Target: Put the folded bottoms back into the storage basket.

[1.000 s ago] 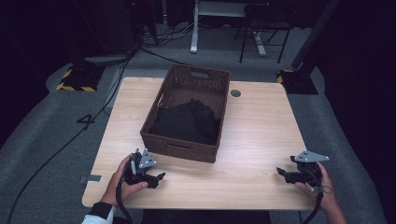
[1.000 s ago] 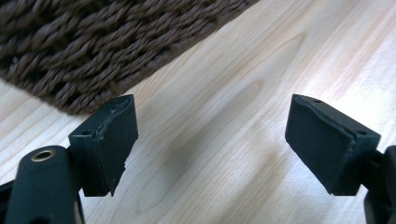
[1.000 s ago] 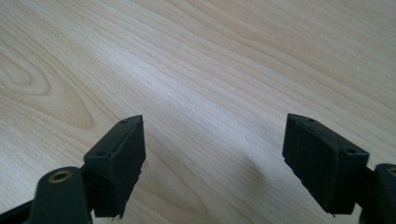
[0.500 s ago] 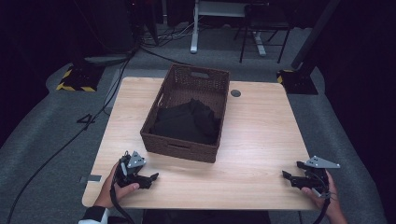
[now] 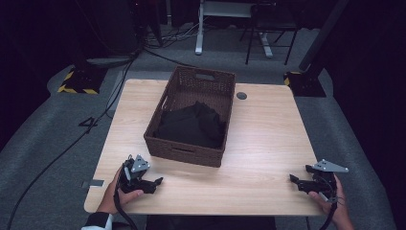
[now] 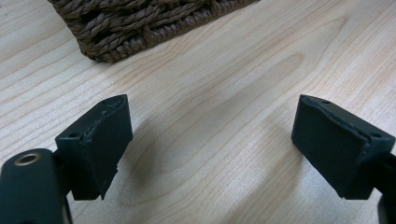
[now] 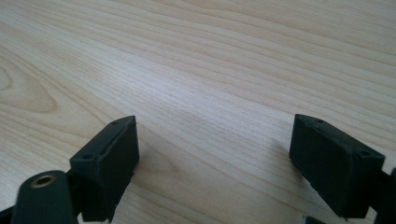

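1 basket (image 5: 184, 151), 1 black cloth (image 5: 194, 124), 2 grippers, 1 table (image 5: 268, 139)

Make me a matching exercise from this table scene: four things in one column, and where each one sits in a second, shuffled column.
Things:
1. brown woven wicker basket
2. black cloth
3. left gripper
4. right gripper

Places:
A. at the near right edge of the light wooden table, jaws open
B. inside the basket
C. at the near left corner of the table, jaws open
D. on the table's middle, toward the far side

Pairs: 1-D, 2-B, 3-C, 4-A
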`<action>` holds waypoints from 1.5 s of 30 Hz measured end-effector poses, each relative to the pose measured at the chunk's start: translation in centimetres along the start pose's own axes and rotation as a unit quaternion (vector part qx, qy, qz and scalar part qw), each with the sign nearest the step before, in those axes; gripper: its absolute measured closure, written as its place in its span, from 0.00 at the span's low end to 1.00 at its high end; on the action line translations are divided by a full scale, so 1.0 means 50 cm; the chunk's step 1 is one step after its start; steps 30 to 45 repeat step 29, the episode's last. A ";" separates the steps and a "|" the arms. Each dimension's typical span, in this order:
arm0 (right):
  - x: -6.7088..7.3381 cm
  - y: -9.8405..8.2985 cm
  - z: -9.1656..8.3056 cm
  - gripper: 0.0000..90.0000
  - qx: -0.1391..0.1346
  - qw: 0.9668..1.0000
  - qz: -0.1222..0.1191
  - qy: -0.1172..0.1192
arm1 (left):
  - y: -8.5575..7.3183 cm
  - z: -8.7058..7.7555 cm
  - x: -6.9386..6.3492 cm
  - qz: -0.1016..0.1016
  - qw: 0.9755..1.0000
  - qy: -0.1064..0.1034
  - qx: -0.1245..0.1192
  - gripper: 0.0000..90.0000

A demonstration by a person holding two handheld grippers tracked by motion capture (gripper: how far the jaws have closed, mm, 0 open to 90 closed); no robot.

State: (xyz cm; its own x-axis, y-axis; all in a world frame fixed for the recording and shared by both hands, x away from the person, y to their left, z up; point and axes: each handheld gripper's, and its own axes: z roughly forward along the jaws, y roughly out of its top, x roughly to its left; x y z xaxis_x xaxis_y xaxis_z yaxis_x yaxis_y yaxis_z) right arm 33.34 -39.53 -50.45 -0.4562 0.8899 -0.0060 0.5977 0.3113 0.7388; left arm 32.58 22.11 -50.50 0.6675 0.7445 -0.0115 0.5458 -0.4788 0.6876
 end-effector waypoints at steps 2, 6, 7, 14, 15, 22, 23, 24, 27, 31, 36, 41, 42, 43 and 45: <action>0.000 0.000 0.000 0.18 0.000 1.000 0.002 -0.002 | 0.000 0.000 0.000 0.000 1.000 0.000 0.000 0.14; 0.000 0.000 0.000 0.18 0.000 1.000 0.001 -0.002 | 0.000 0.000 0.000 0.000 1.000 0.000 0.000 0.14; 0.000 0.000 0.000 0.18 0.000 1.000 0.002 -0.002 | 0.000 0.000 0.000 0.000 1.000 0.000 0.000 0.14; 0.000 0.000 0.001 0.18 0.000 1.000 0.003 -0.004 | 0.000 0.000 0.000 0.000 1.000 0.000 0.000 0.14; 0.000 0.000 0.001 0.18 0.000 1.000 0.003 -0.004 | 0.000 0.000 0.000 0.000 1.000 0.000 0.000 0.14; 0.000 0.000 0.001 0.18 0.000 1.000 0.003 -0.005 | 0.000 0.000 0.000 0.000 1.000 -0.001 0.001 0.14; 0.000 0.000 0.001 0.18 0.000 1.000 0.003 -0.004 | 0.000 0.000 0.000 -0.001 1.000 0.000 0.000 0.14; 0.000 0.000 0.001 0.18 0.000 1.000 0.003 -0.004 | 0.000 0.000 0.000 -0.001 1.000 -0.001 -0.001 0.14; 0.000 0.000 0.001 0.18 0.000 1.000 0.003 -0.004 | 0.000 0.000 0.001 -0.001 1.000 -0.001 0.000 0.14; 0.000 0.000 0.001 0.18 0.000 1.000 0.003 -0.004 | 0.000 0.000 0.002 -0.002 1.000 -0.001 0.001 0.14; 0.000 0.000 0.001 0.18 0.000 1.000 0.003 -0.004 | 0.000 0.000 0.002 -0.002 1.000 -0.001 0.001 0.14; 0.000 0.000 0.001 0.18 0.000 1.000 0.003 -0.004 | 0.000 0.000 0.002 -0.002 1.000 -0.001 0.001 0.14; 0.000 0.000 0.001 0.18 0.000 1.000 0.003 -0.004 | 0.000 0.000 0.002 -0.002 1.000 -0.001 0.001 0.14; 0.000 0.000 0.001 0.18 0.000 1.000 0.003 -0.004 | 0.000 0.000 0.002 -0.002 1.000 -0.001 0.001 0.14; 0.000 0.000 0.001 0.18 0.000 1.000 0.003 -0.004 | 0.000 0.000 0.002 -0.002 1.000 -0.001 0.001 0.14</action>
